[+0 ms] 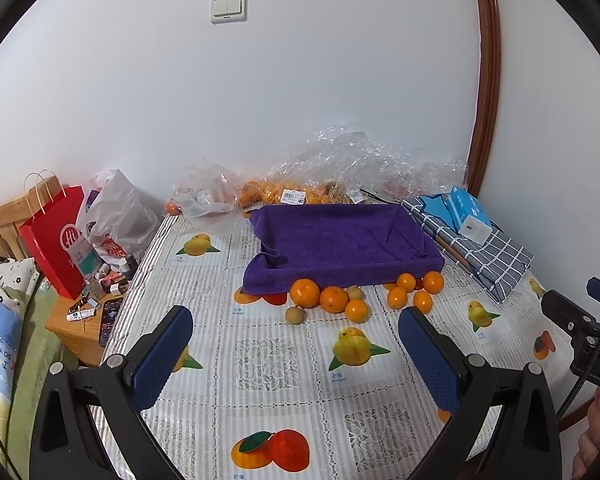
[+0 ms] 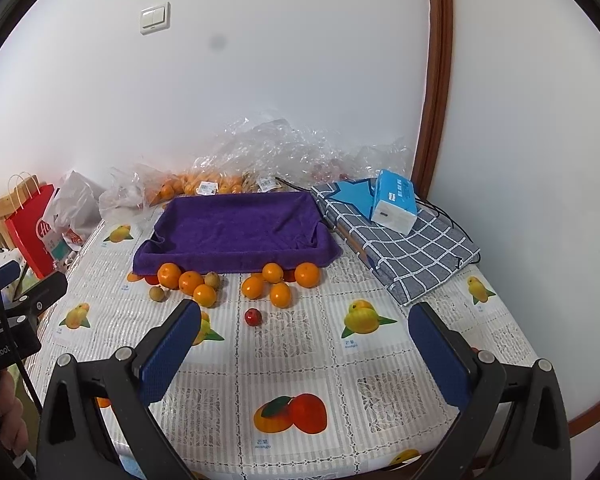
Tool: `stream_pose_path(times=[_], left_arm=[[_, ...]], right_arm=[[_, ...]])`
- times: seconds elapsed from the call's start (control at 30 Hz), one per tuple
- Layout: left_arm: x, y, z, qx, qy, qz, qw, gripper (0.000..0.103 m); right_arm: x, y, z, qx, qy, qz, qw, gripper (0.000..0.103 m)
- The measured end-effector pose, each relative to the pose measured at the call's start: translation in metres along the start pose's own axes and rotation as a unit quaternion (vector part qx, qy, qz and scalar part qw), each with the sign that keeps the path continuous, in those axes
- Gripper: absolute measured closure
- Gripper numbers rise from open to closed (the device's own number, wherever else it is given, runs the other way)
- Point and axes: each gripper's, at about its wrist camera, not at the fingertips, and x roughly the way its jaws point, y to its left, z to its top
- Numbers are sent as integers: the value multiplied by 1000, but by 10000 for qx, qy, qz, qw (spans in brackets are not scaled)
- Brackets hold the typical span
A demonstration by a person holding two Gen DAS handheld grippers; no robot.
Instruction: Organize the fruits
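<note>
A tray lined with a purple towel (image 1: 340,236) (image 2: 240,228) sits at the back of the table, with nothing in it. Several oranges (image 1: 305,293) (image 2: 169,275) lie loose along its front edge, with two small brownish fruits (image 1: 294,315) (image 2: 156,293) among them. A small red fruit (image 2: 253,316) lies alone nearer to me in the right wrist view. My left gripper (image 1: 296,320) is open and holds nothing, above the table in front of the fruit. My right gripper (image 2: 305,316) is open and holds nothing, a little behind the red fruit.
Clear plastic bags with more oranges (image 1: 268,192) (image 2: 204,184) lie against the wall. A checked cloth bag (image 1: 476,248) (image 2: 404,256) with a blue tissue pack (image 2: 394,202) lies right of the tray. A red paper bag (image 1: 56,240) and a cluttered nightstand (image 1: 84,320) stand left.
</note>
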Motion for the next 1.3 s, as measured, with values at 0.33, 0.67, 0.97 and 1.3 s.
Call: stream_pose_path(times=[0.33, 0.67, 0.97, 1.3], left_arm=[[0, -1, 2, -5, 16, -8, 10000, 0], [-2, -2, 5, 0, 10, -15, 10000, 0], [-2, -2, 4, 7, 25, -14, 10000, 0], [-2, -2, 4, -5, 18, -26, 10000, 0]], right_arm=[[0, 1, 1, 2, -4, 11, 10000, 1], [-1, -1, 0, 15, -4, 16, 10000, 1], [-1, -1, 0, 2, -10, 29, 10000, 1], [-2, 0, 0, -26, -6, 24, 10000, 1]])
